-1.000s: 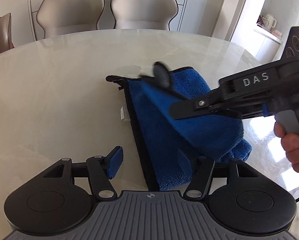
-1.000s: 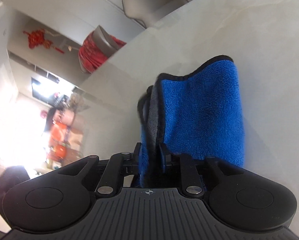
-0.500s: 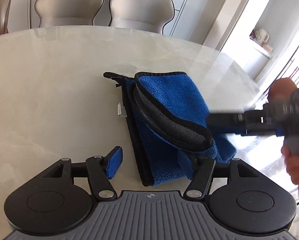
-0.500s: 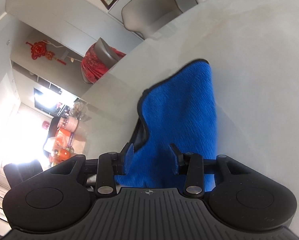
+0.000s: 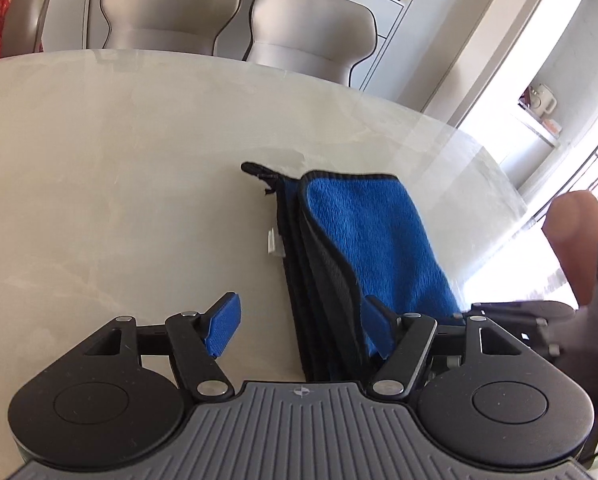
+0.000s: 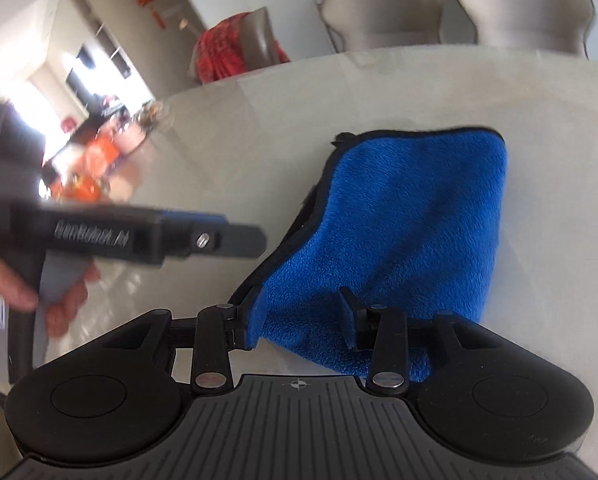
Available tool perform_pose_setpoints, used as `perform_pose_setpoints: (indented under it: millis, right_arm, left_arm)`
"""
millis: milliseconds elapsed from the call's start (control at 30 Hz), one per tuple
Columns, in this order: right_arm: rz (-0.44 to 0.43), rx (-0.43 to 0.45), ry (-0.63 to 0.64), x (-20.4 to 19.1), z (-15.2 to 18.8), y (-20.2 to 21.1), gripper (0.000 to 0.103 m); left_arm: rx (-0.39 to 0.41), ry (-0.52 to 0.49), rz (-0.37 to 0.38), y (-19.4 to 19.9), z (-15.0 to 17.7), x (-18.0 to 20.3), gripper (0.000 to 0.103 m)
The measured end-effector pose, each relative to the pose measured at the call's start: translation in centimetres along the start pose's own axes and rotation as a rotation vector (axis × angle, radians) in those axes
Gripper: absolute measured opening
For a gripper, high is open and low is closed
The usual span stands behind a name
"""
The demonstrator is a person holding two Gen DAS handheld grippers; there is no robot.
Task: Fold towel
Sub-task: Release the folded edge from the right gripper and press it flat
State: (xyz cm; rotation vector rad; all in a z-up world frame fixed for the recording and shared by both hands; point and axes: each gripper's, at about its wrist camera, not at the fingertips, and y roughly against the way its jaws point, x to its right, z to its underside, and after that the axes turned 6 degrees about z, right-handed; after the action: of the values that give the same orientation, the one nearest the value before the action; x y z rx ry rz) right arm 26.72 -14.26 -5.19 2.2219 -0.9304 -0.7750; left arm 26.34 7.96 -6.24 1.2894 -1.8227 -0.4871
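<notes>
Folded blue towel (image 5: 363, 232) rests on my table (image 5: 119, 184).
Left gripper (image 5: 299, 328) opening, right gripper (image 6: 303, 320) apart, both empty; brushing the springy top flap could unfold it.

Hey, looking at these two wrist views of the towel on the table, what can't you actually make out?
- Towel: its near end, left wrist view, hidden behind the left tongs, whose jaws are opening.
- White tag: print too small, left wrist view.
- Right tongs: cut short by the left tongs' body, left wrist view.
- Left tongs: lettering blurred, right wrist view.
</notes>
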Motion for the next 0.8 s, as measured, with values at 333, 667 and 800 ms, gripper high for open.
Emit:
perform_pose_setpoints:
  millis: [333, 667, 800]
  right_arm:
    - [0.002, 0.058, -0.126, 1.7, 2.6, 4.1, 0.04]
    - [0.002, 0.038, -0.16, 1.8, 4.1, 4.9, 0.04]
    - [-0.003, 0.035, -0.162, 1.9, 4.2, 4.9, 0.042]
  left_arm:
    - [0.026, -0.026, 0.048, -3.7, -3.3, 1.1, 0.07]
    - [-0.006, -0.02, -0.008, -6.6, -4.4, 0.5, 0.043]
    - [-0.022, 0.003, -0.001, -6.9, -4.5, -0.3, 0.041]
